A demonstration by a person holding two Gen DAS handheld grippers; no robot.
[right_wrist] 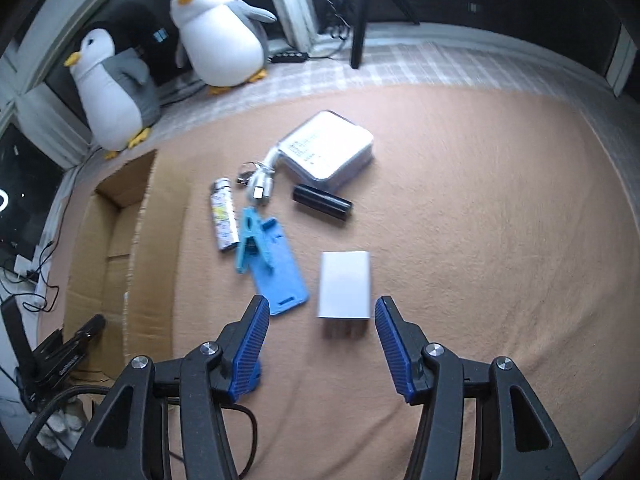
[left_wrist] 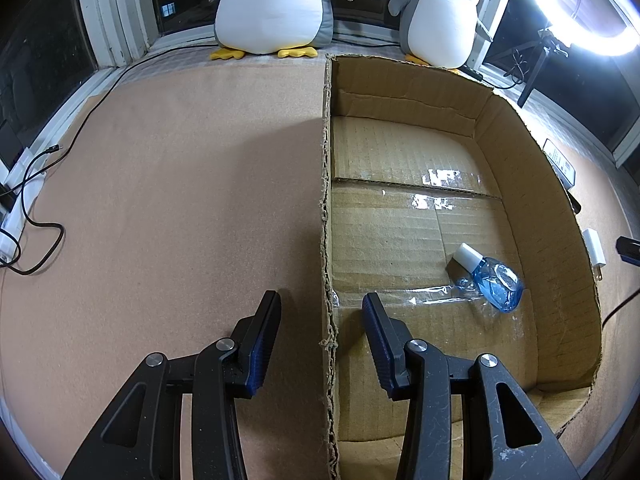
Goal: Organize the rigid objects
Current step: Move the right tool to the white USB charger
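Clearly the sorting has only just begun. One small blue transparent plastic bottle with a white cap (left_wrist: 491, 278) lies on its side on the floor of the open brown cardboard box (left_wrist: 532, 184), and nothing else can be seen in there. Five loose things are left to move, judging by the right wrist view, all resting on the tan felt-covered tabletop (right_wrist: 480, 208) just beside the box: one white rectangular plug-in charger (right_wrist: 344, 285), one flat blue plastic card holder with its clip (right_wrist: 272, 264), one printed cigarette lighter (right_wrist: 224, 219), one black cylinder (right_wrist: 322, 202), and one flat white box-shaped device with a bundled white cable (right_wrist: 330, 148).

The right gripper (right_wrist: 322, 312) hangs with jaws spread wide, the charger lying between and just ahead of the tips, not yet touched; it looks like the next piece to go in. The left gripper (left_wrist: 322, 306) hovers over the box's near wall, jaws also spread and holding nothing.

Two plush penguins (left_wrist: 440, 12) sit along the window sill at the back, apart from the work.
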